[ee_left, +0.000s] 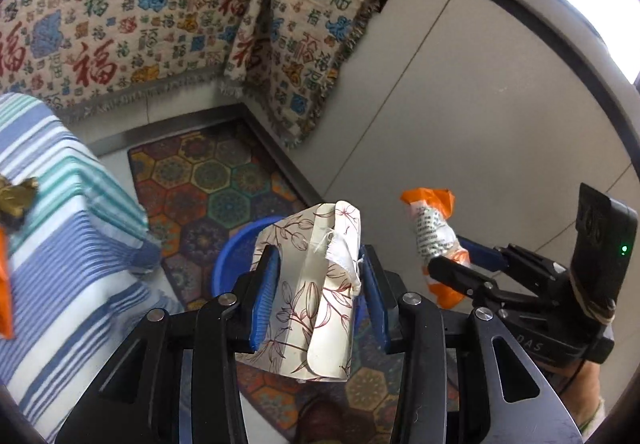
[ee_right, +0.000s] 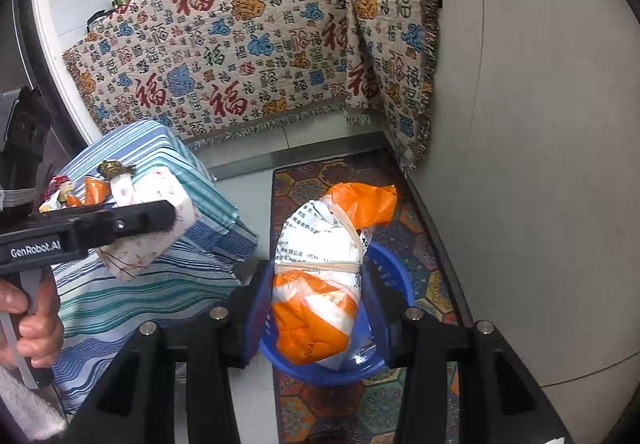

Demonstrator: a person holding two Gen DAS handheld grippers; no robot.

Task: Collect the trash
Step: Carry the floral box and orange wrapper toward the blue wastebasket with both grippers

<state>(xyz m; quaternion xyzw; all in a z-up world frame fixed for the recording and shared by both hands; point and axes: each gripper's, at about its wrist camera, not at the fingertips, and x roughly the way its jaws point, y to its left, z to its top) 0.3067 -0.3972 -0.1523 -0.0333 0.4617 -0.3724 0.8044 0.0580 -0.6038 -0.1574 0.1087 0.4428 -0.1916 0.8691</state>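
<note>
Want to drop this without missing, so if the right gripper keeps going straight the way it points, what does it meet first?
Probably the round blue plastic basin on the floor mat; it lies directly beyond the orange-and-white bundled plastic bag in the right gripper, though depth is uncertain.

Open floor (ee_left: 460, 92) right of basin (ee_right: 396, 264); striped table (ee_right: 160, 284) left.

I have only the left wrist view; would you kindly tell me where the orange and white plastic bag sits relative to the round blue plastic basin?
Observer: The orange and white plastic bag, gripped in the right gripper's jaws, lines up with the round blue plastic basin; its rim shows around the bag's lower half.
Operator: Is it tied?
Observer: Yes, tan rubber bands circle it.
Operator: More trash on the striped cloth?
Observer: Crumpled orange wrappers on the striped cloth, behind the floral paper packet.
</note>
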